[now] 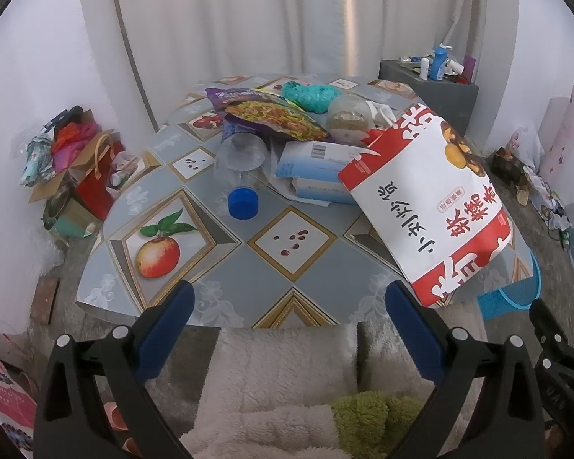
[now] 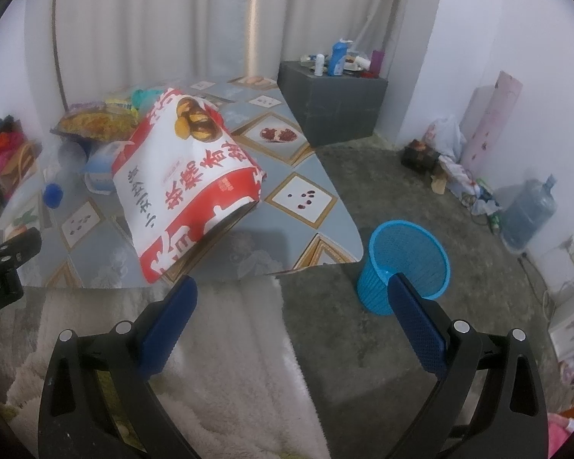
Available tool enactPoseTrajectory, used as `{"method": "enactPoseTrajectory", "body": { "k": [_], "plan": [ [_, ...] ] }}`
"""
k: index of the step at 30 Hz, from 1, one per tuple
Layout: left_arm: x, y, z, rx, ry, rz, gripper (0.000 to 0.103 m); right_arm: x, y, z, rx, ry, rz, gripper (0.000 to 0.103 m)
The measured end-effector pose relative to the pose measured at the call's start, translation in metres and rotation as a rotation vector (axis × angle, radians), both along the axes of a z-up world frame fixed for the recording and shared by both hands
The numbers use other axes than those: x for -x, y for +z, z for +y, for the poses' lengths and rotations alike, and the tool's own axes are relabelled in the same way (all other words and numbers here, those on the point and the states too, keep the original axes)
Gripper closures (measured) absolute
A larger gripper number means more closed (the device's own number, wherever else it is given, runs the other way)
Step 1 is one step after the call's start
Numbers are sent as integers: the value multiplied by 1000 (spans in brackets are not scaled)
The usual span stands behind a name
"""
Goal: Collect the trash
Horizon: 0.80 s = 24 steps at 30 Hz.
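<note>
Trash heap on table [image 1: 225, 264]: red-and-white snack bag [image 1: 428, 206] at right, tilted, leaning on blue-white carton [image 1: 313, 160]; clear bottle [image 1: 241, 157] with blue cap [image 1: 243, 202] lying left of carton; yellow snack packet [image 1: 275, 118] and teal plastic bag [image 1: 310, 93] behind. Blue mesh bin [image 2: 405, 264] on floor just beside table's right corner. Left gripper [image 1: 291, 306]: fingers wide apart, holding nothing, near table's front edge. Right gripper [image 2: 292, 302]: fingers wide apart, empty, between snack bag and bin.

My left camera looks from just off the counter [image 1: 225, 306] edge across its clutter, my right one faces further right toward the floor, both sharing the red-and-white bag [image 1: 432, 199].
</note>
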<state>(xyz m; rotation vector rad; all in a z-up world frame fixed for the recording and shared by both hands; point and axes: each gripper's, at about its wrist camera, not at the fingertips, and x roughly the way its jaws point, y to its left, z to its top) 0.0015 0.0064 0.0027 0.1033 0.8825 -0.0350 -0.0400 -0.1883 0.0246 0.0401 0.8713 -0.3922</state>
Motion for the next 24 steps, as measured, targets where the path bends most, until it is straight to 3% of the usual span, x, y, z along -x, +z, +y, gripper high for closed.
{"method": "enactPoseTrajectory", "body": {
  "k": [24],
  "plan": [
    [-1, -1, 7, 5, 16, 3, 5, -5, 0, 8, -3, 0, 0, 8]
  ]
}}
